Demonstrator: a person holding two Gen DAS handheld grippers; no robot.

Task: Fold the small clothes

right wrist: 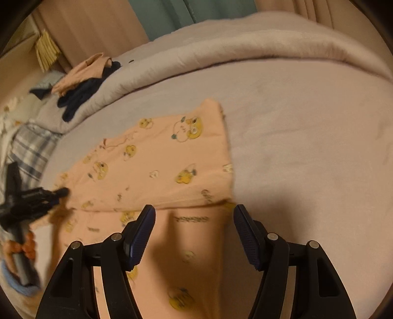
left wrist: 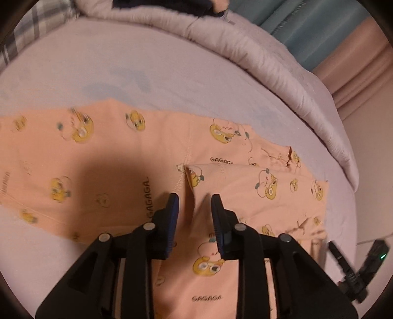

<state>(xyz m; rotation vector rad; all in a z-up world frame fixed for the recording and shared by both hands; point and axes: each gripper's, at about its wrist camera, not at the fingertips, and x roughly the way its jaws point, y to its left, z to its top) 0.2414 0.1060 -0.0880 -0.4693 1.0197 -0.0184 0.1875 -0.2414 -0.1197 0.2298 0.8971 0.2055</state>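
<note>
A small peach garment printed with yellow cartoon ducks and "GAGAGA" lies spread on the lilac bed sheet. One part is folded over near the crotch seam. My left gripper is open just above the garment's middle, its blue pads either side of a raised fold edge. In the right wrist view the same garment lies flat, and my right gripper is open and empty over its near edge. The left gripper shows at the left of that view, over the garment's far end.
A rolled lilac duvet runs along the far side of the bed. A pile of dark and peach clothes sits on it. A plaid pillow lies at the left. Curtains hang behind.
</note>
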